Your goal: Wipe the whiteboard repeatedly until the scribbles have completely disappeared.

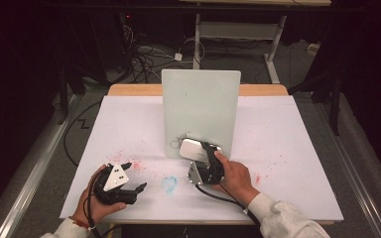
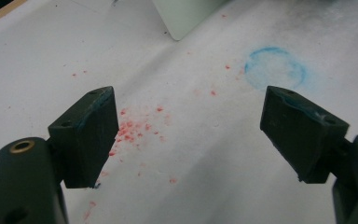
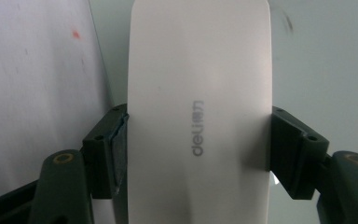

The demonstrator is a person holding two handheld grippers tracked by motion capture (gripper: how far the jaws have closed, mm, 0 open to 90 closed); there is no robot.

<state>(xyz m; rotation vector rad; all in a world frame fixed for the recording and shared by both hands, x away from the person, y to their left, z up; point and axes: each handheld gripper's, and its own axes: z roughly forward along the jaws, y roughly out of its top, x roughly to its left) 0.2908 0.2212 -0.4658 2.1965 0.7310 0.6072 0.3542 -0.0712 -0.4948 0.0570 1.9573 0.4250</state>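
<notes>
Fingers (image 3: 105, 156) of the right gripper (image 1: 204, 157) clench the long sides of a smooth white eraser (image 3: 198, 112) against the upright board (image 1: 201, 111) at mid-table, so it may slip or tip the board, while the left gripper (image 1: 129, 184) rests released near the front edge.

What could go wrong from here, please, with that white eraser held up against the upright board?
1. The right gripper clamps the smooth white eraser only by its two long edges, so it may slip or twist if pressed hard.
2. The board stands upright on the white sheet; a firm push could tip it backwards or slide it.
3. The left gripper rests open, away from the board, so nothing steadies it.
</notes>
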